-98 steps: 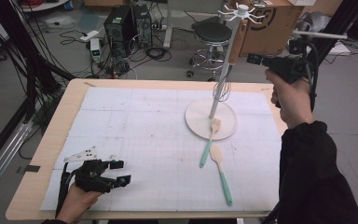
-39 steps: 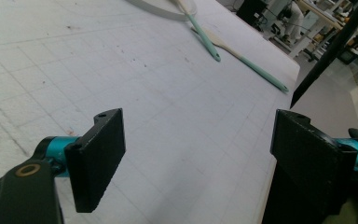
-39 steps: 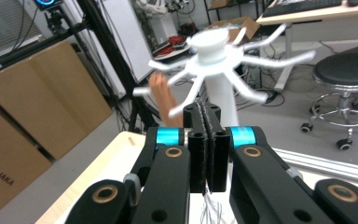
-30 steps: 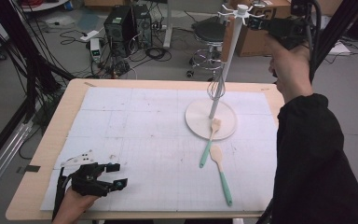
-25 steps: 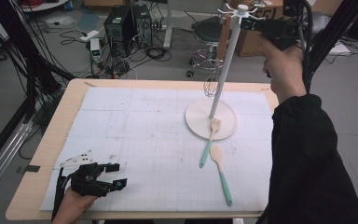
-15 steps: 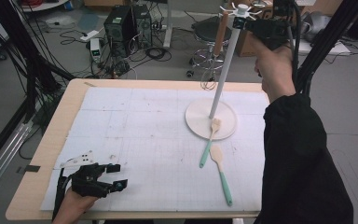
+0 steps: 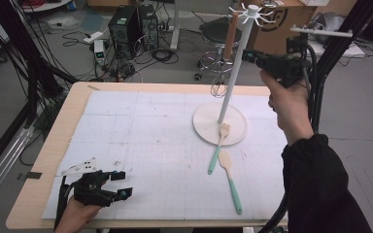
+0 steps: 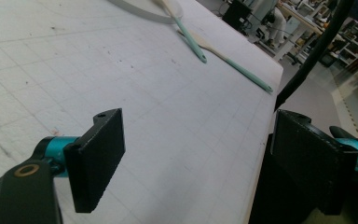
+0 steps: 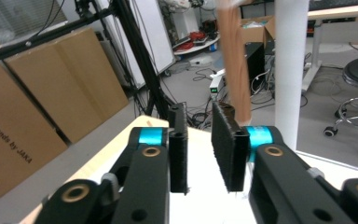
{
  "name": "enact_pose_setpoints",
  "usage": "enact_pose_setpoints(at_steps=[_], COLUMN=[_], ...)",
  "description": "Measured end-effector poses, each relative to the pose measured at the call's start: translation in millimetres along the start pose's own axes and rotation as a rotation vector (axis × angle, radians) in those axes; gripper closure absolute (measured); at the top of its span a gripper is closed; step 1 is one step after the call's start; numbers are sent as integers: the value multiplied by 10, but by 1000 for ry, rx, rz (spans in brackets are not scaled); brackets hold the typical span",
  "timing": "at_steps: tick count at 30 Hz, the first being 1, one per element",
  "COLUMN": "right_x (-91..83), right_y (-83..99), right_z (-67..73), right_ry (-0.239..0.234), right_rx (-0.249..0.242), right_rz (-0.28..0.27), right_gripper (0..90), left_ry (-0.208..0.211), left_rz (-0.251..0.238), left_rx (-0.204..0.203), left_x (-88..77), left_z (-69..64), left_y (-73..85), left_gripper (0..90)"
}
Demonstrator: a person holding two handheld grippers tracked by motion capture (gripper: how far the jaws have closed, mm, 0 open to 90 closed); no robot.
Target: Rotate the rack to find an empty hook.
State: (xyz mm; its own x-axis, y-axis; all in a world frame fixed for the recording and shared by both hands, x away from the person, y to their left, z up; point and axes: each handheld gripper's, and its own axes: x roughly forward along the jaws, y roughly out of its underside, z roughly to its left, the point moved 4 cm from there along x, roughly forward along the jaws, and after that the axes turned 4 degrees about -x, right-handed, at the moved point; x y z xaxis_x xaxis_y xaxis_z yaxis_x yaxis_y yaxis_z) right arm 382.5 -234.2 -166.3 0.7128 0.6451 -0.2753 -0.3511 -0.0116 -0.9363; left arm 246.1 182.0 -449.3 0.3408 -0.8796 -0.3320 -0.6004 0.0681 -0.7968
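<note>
The right hand-held gripper (image 7: 252, 57), upper right of the high view, has just been opening its jaws to a narrow gap with nothing between them; the wooden-handled whisk (image 7: 229, 36) hangs from the rack (image 7: 236, 63) just beside it. Best to back straight off without nudging the handle; two spatulas (image 7: 226, 167) wait lower on the counter (image 7: 43, 189); the left hand-held gripper (image 7: 119, 187) rests wide open, empty.
</note>
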Motion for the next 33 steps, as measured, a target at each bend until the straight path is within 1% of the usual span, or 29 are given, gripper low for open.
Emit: enact_pose_setpoints(at_steps=[1, 3, 4, 5, 6, 8, 10, 13, 14, 16, 20, 23, 26, 30, 33], right_x=[-20, -54, -70, -86, -105, -150, -190, -260, -279, -318, -382, -416, -432, -447, -460], right_y=[56, 165, 218, 268, 316, 417, 516, 736, 814, 965, 1241, 1436, 1597, 1768, 1903], right_z=[18, 45, 56, 63, 66, 75, 82, 72, 63, 37, -16, -42, -66, -75, -81], right_ry=[-7, -2, -3, 1, 6, -3, -4, -10, -10, -1, 14, 23, 28, 30, 41], right_rx=[-7, -26, -35, -35, -34, -29, -23, -17, -14, -4, 8, 16, 24, 24, 10], right_rz=[2, 17, 20, 23, 27, 30, 30, 38, 44, 54, 81, 104, 126, 149, 173], right_gripper=[605, 518, 462, 414, 389, 344, 310, 308, 308, 308, 308, 309, 312, 314, 314], left_ry=[1, 6, 4, 8, 6, 6, 1, 6, 6, 8, 6, 3, 1, 3, 4], left_rz=[1, 7, 6, 6, 5, 4, 4, 3, -3, -9, -13, -9, -10, -12, -7], left_rx=[-1, 6, 4, 3, 4, 10, 10, 12, 4, -5, -5, 3, -5, -4, -3], left_x=[5, 14, 19, 22, 24, 22, 22, 21, 23, 22, 15, 11, 8, 21, 38], left_z=[-8, -16, -24, -31, -38, -45, -53, -42, -38, -28, -24, -22, -14, -9, -8], left_y=[3, 7, 7, 9, 10, 13, 17, 9, 6, 2, 8, 13, 12, 3, 1], left_gripper=[181, 181, 181, 181, 181, 180, 177, 177, 177, 177, 178, 179, 179, 180, 180])
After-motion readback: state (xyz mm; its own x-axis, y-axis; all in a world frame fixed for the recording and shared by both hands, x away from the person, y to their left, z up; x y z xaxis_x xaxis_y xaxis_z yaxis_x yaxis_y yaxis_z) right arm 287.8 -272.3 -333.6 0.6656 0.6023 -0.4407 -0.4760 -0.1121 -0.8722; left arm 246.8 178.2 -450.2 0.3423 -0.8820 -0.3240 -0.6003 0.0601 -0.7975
